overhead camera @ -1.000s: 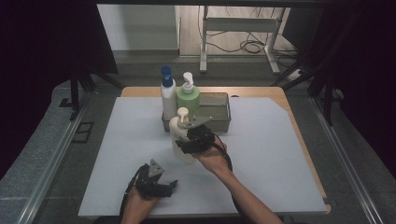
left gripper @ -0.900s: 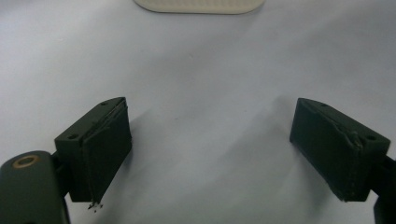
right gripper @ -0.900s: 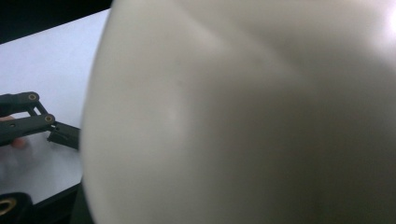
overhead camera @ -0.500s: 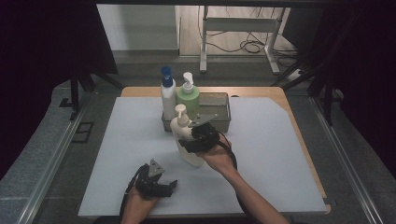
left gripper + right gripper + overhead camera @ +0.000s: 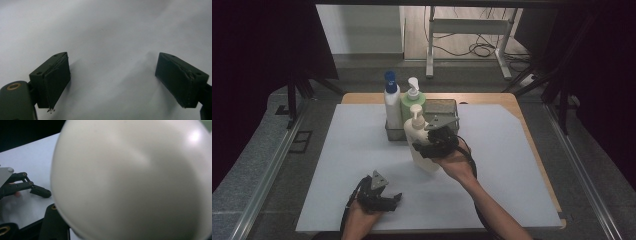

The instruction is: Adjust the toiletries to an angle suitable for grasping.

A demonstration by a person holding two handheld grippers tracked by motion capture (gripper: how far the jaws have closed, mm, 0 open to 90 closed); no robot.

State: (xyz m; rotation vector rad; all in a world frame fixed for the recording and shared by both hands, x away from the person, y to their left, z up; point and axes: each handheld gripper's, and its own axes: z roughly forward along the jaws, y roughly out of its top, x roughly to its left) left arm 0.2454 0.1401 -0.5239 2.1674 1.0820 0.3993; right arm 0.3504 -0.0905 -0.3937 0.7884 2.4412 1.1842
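Right gripper (image 5: 426,148) clamped on cream pump bottle (image 5: 422,145), left gripper (image 5: 112,75) jaws wide, nothing between

- Cream pump bottle (image 5: 135,180) looms blurred in the right gripper view, cut off by the frame's edges.
- Grey bin (image 5: 443,111) partly hidden behind bottle and right gripper (image 5: 432,146).
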